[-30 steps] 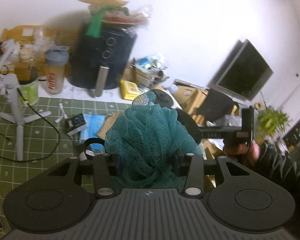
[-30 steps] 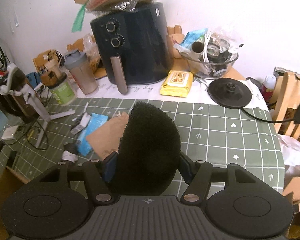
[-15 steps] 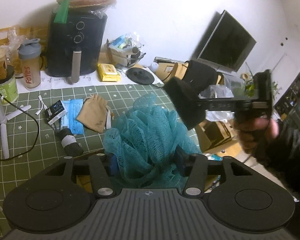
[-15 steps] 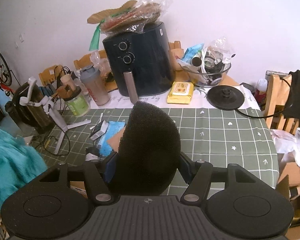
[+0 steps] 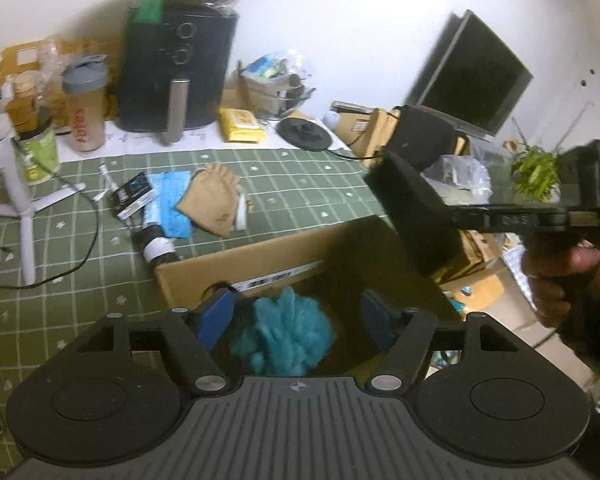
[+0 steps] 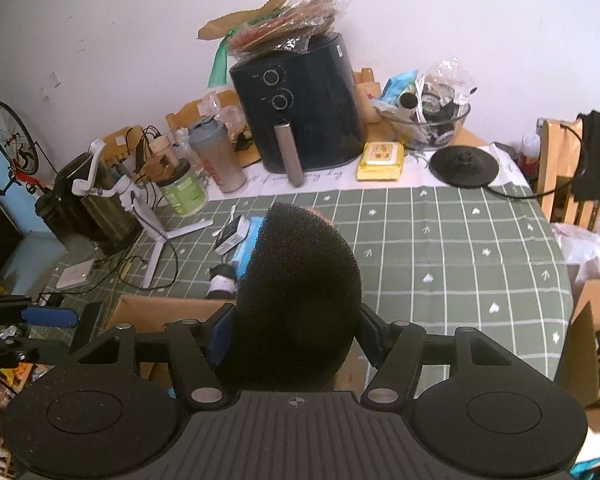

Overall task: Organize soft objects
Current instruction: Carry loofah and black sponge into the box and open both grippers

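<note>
A teal mesh loofah (image 5: 284, 336) lies blurred inside an open cardboard box (image 5: 236, 256), below my left gripper (image 5: 296, 318). The left jaws are opening, and the blue pads (image 5: 216, 316) stand clear of the loofah on both sides. My right gripper (image 6: 296, 332) is shut on a black foam sponge (image 6: 300, 300) and hangs over the box's near edge (image 6: 160, 312). In the left wrist view that sponge (image 5: 416, 216) hangs above the box's right side, with a person's hand (image 5: 560, 280) on the right gripper's handle.
On the green checked tablecloth (image 6: 440, 248) lie a tan pouch (image 5: 212, 200), a blue packet (image 5: 168, 204) and a white tripod (image 5: 24, 208). A black air fryer (image 6: 300, 112), a shaker bottle (image 6: 220, 156), yellow wipes (image 6: 380, 160) and a kettle base (image 6: 464, 168) line the back.
My left gripper opened and let go of the teal loofah, which dropped into the cardboard box. The right gripper carried the black sponge closer, over the box.
</note>
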`<state>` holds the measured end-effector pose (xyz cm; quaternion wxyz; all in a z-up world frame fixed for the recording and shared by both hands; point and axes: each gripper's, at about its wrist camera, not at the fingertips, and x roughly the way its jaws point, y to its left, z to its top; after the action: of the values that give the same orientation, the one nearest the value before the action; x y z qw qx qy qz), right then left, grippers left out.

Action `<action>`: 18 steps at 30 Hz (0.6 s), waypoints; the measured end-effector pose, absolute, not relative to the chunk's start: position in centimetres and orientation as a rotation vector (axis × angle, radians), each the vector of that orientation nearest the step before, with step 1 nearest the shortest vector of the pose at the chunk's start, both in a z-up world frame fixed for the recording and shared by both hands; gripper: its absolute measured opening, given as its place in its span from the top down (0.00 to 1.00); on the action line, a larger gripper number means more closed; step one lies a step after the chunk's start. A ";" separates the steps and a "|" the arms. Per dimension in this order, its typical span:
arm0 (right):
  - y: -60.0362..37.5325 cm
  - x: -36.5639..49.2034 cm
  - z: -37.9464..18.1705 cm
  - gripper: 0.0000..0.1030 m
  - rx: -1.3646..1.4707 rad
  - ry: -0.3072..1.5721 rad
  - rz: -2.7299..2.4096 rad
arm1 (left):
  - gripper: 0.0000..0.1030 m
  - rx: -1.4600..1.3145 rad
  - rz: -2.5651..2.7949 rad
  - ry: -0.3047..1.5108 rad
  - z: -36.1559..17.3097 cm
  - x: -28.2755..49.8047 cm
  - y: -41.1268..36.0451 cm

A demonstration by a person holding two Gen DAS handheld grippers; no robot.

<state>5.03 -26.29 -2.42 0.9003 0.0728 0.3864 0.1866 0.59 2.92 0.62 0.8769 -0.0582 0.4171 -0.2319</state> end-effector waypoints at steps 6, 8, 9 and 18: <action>-25.2 3.7 -2.0 0.36 0.140 0.803 0.411 | 0.32 -0.157 -0.421 0.881 0.1 -0.1 4.4; -24.7 3.6 -1.8 0.36 0.131 0.800 0.424 | 0.32 -0.167 -0.408 0.888 -0.1 -0.3 4.8; -24.4 3.6 -1.7 0.35 0.126 0.799 0.432 | 0.32 -0.170 -0.401 0.891 -0.2 -0.5 5.0; -22.4 3.4 -4.2 0.04 0.053 0.867 0.384 | 0.32 -0.161 -0.349 0.916 -1.3 -1.6 5.6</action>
<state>3.40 -22.38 -4.16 0.8894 0.0256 0.4173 0.1848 -1.57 5.61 -1.30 0.8791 -0.0772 0.4395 -0.1674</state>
